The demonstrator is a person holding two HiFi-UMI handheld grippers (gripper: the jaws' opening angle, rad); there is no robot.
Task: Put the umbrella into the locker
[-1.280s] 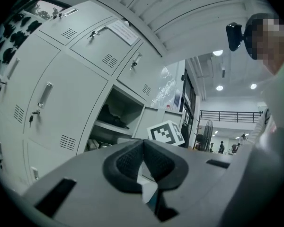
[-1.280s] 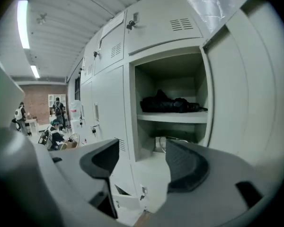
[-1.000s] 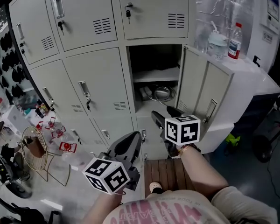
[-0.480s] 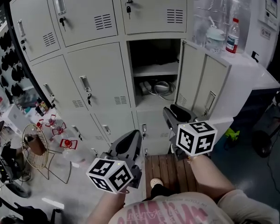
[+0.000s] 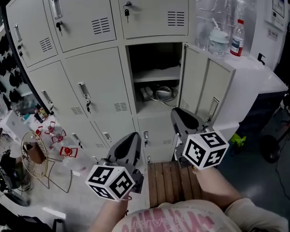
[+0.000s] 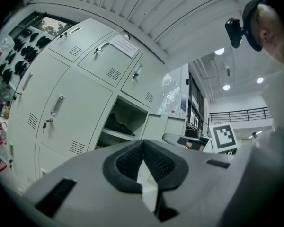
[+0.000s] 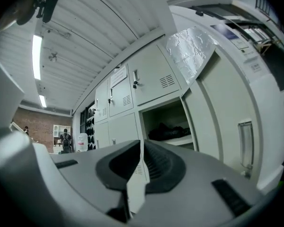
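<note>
Umbrella looks stowed, both grippers empty; the door is what's left.

Dark bundle lying flat on the upper shelf (image 5: 157,75) of the open locker (image 5: 131,76) reads to me as the umbrella (image 7: 168,131), well inside. My right gripper (image 5: 178,114) has just been closing its jaws; the pads now meet with nothing between them. My left gripper (image 5: 133,137) is likewise closed on nothing. The door (image 5: 195,79) stands swung out to the right. My call: push its outer face near the free edge with closed jaws, swing slowly, and check first that nothing pokes past the shelf lip. Pose: right forearm reaches forward, gripper about level, nose towards the locker, just below the open compartment and beside the door's lower part. The left gripper sits lower and further left, facing the closed doors (image 5: 94,86), also about level.
</note>
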